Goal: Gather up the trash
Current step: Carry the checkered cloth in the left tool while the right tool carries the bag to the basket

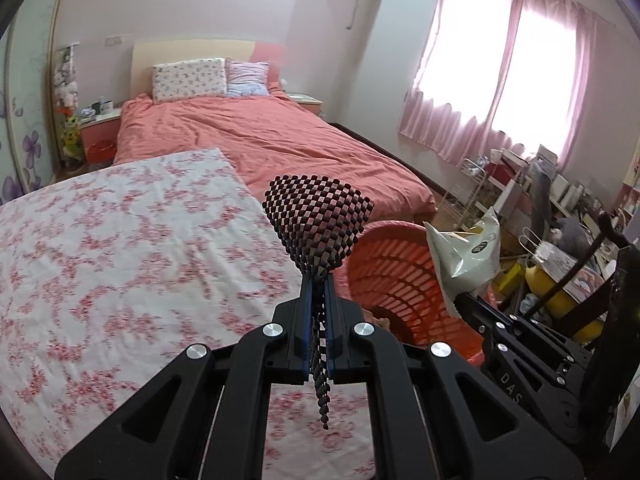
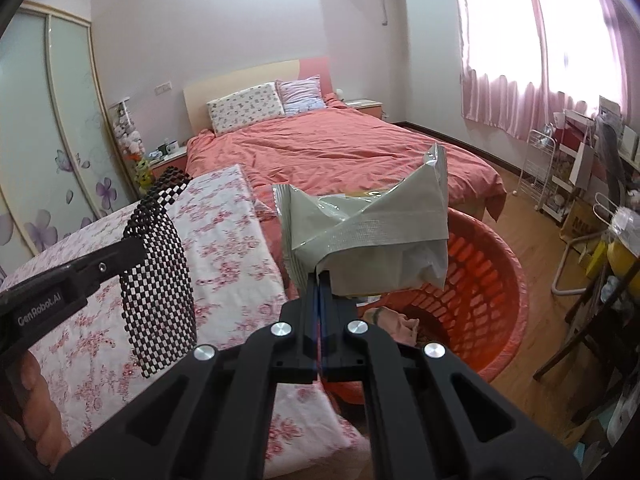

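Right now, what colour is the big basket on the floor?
The basket is orange-red, with slatted sides. The right wrist view shows it best.

Counter (image 1: 100, 240) is covered by a white cloth with red floral print; its visible surface is bare. Wooden floor (image 2: 532, 216) carries a red slatted basket (image 2: 492, 280) just beside the counter, and the bed (image 1: 260, 140) behind it.
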